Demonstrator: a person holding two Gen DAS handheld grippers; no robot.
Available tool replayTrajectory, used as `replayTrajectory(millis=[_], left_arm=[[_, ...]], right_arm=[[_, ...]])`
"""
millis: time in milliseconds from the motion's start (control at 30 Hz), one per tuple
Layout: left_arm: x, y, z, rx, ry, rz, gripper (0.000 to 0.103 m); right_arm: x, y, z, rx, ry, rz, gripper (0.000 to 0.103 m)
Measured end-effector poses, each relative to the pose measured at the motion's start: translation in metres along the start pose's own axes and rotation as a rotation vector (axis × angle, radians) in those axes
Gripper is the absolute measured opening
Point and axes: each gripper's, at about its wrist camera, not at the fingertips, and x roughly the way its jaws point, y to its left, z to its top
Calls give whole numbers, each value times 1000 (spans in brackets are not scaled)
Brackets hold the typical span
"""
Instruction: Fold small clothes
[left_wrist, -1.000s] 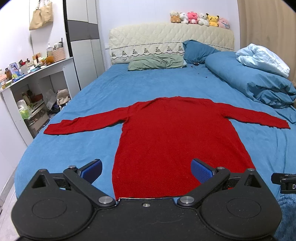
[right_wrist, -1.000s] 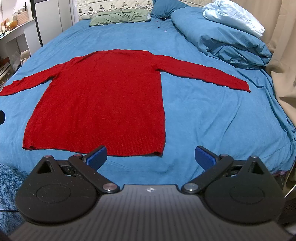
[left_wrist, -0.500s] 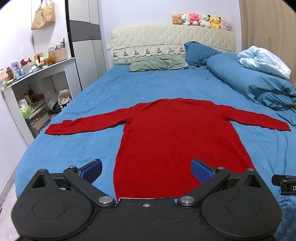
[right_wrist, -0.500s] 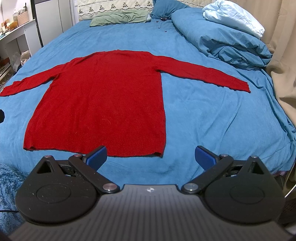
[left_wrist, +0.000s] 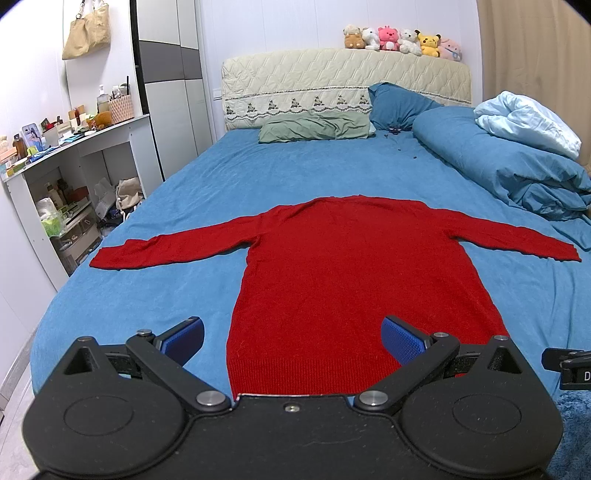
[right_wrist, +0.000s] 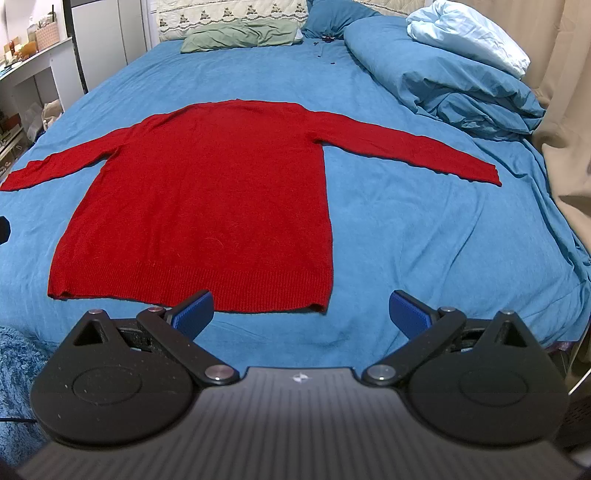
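**Red sweater spread flat on the bed, both tongs wide open above its hem**

Nearest in the left wrist view, the left gripper (left_wrist: 291, 341) has its jaws spread wide with nothing between them. Its blue pads (left_wrist: 400, 341) frame the near hem of the red sweater (left_wrist: 351, 280), without clearly touching it. At the right edge of that view a black piece of the other tool shows.

In the right wrist view, the right gripper (right_wrist: 301, 312) is likewise wide open and empty. It sits near the sweater's near right corner: the left pad lies over the ribbed hem, the right pad over bare blue bedsheet (right_wrist: 424, 229).

The sweater lies flat on the sheet, hem towards the cameras and neck away. Its body is smooth and both sleeves stretch straight out. The left sleeve (left_wrist: 166, 251) reaches close to the left edge of the bed; the right sleeve (right_wrist: 413, 151) points towards the rumpled blue duvet (right_wrist: 461, 85).

A pale blue blanket (left_wrist: 528, 123) sits on top of the duvet at the far right. Farther back, a green pillow (left_wrist: 314, 127) and a blue pillow (left_wrist: 395, 107) rest against the quilted headboard (left_wrist: 347, 79), with a row of plush toys (left_wrist: 402, 38) along its top.

To the left of the bed stand a cluttered white shelf unit (left_wrist: 74, 155) and a wardrobe (left_wrist: 173, 81), with a bag (left_wrist: 86, 31) hanging on the wall.
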Motion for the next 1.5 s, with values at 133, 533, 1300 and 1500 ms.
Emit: replayTrajectory(millis=[133, 533, 1300, 1500], left_arm=[[0, 0, 0, -1, 1, 0, 103], [-1, 1, 3, -17, -6, 2, 103], [185, -135, 201, 99, -80, -225, 103], [301, -189, 199, 100, 56, -266, 103]], right_arm=[[0, 0, 0, 0, 0, 1, 103], [0, 1, 3, 2, 0, 7, 103], [118, -178, 155, 364, -123, -62, 103], [214, -236, 142, 499, -126, -113, 103]])
